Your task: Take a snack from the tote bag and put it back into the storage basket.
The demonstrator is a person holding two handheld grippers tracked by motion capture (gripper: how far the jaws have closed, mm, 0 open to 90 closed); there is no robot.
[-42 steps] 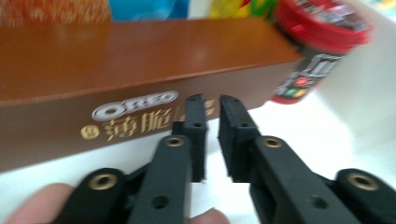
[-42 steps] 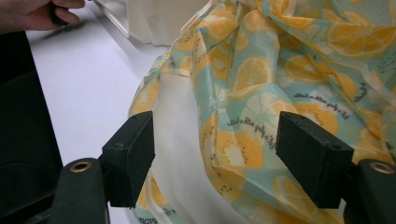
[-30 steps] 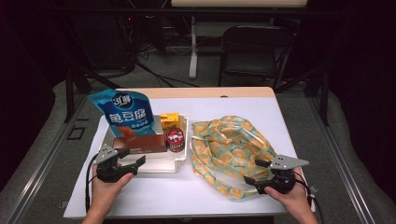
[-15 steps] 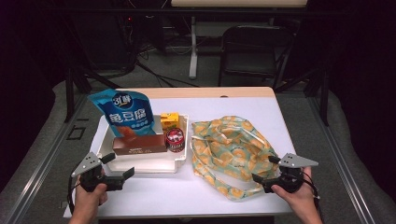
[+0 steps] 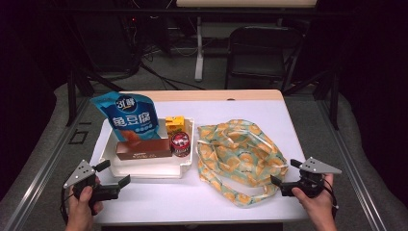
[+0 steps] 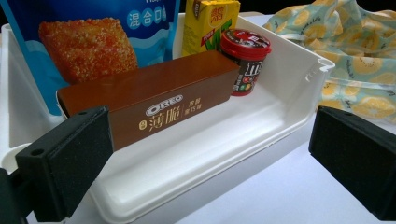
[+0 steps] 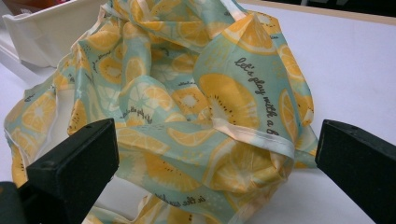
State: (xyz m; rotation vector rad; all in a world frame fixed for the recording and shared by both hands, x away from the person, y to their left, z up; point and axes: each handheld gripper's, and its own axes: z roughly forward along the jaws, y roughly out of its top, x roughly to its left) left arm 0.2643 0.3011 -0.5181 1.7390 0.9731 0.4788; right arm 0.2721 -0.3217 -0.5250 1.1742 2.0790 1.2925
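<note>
White tray (image 6: 289,109) with my brown Oreo box (image 6: 154,100) lies just ahead of my left gripper (image 5: 111,178), fingers spread wide, nothing between. My right gripper (image 5: 285,175), equally wide, faces the lemon-print bag (image 7: 196,102) on the counter (image 5: 163,202).

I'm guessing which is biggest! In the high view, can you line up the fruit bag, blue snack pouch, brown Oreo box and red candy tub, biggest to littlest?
1. Fruit bag, biggest by far.
2. Blue snack pouch.
3. Brown Oreo box; it hides the pouch's bottom, but the pouch looks clearly larger.
4. Red candy tub, littlest.
</note>
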